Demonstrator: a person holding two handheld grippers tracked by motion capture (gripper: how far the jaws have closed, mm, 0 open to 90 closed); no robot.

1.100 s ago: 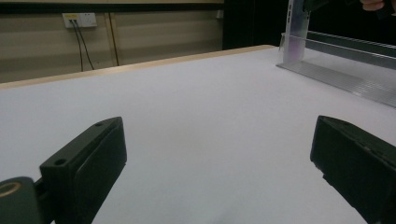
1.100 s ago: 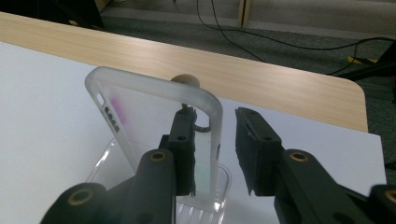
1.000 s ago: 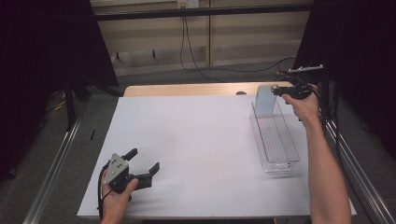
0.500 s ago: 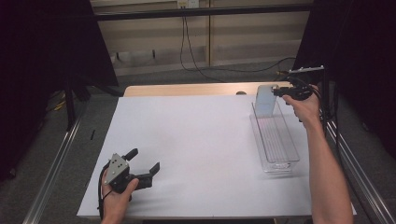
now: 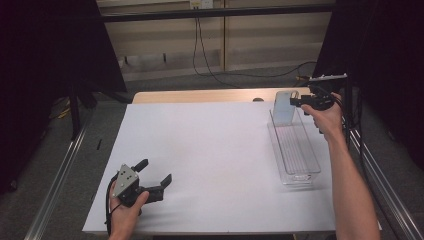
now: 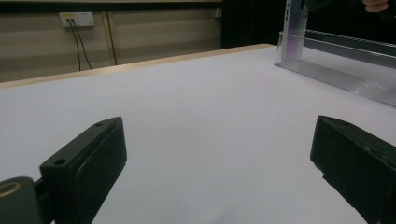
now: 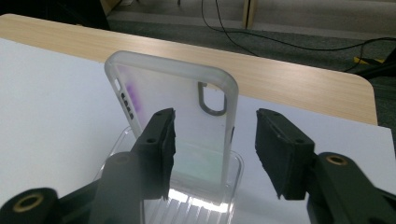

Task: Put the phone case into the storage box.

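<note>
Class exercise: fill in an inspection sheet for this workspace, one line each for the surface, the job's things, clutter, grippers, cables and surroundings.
Surface: white sheet covers the wooden table, whose far edge shows bare.
Job's things: translucent phone case stands upright at the far end of the clear tray.
Clutter: nothing seen on the sheet.
Grippers: right hand-held gripper has just been opening; its jaws stand apart at either side of the phone case, pads off it. Left hand-held gripper lies open near the sheet's front left, nothing between its jaws.
Cables: black cables hang from a wall socket and run over the floor.
Surroundings: dark curtains at both sides, metal rails along the table.
</note>
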